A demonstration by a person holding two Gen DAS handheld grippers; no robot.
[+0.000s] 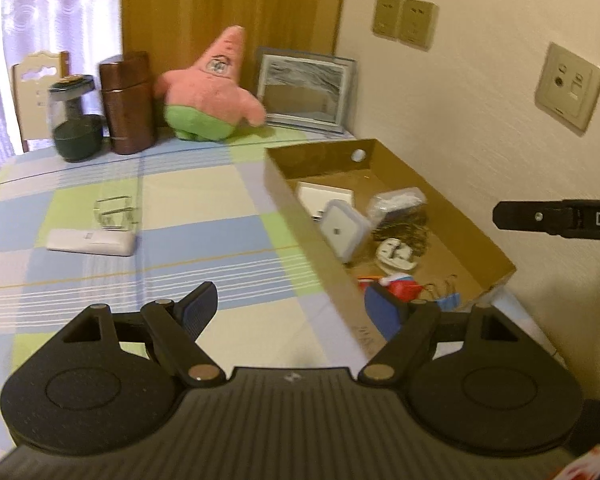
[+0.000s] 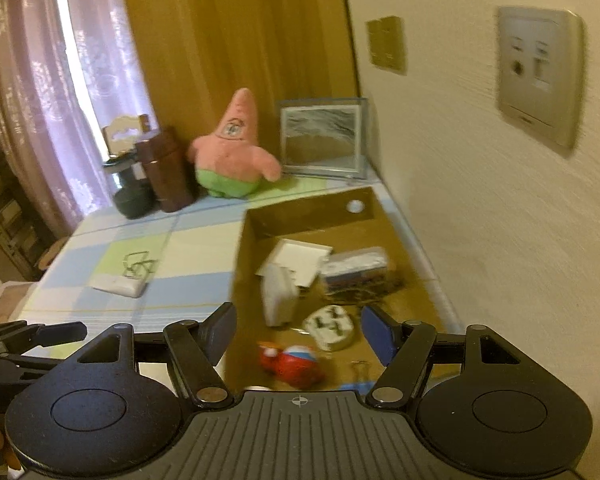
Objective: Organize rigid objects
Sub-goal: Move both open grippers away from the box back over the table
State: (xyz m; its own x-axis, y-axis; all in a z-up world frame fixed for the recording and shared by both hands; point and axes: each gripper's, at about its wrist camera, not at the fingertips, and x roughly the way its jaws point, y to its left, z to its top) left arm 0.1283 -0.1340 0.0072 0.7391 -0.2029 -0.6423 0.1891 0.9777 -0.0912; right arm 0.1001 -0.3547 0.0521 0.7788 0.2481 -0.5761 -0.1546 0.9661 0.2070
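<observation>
A cardboard box [image 1: 466,236] [image 2: 242,256] stands on the table's right side by the wall. It holds a white square charger [image 1: 342,232] [image 2: 278,298], a white adapter [image 1: 396,258] [image 2: 332,326], a red toy [image 2: 292,366], a clear case [image 1: 396,202], a white card and binder clips. On the checked cloth lie a white flat device [image 1: 92,242] [image 2: 118,284] and a clear stand [image 1: 114,210] [image 2: 138,264]. My left gripper [image 1: 296,312] is open and empty over the box's near left wall. My right gripper [image 2: 300,330] is open and empty above the box's near end.
At the table's far end stand a dark jar [image 1: 76,120], a brown canister [image 1: 128,102], a pink plush star [image 1: 212,88] and a framed picture [image 1: 306,90]. The wall [image 1: 480,100] with sockets runs along the right. The other gripper's tip [image 1: 556,216] shows at right.
</observation>
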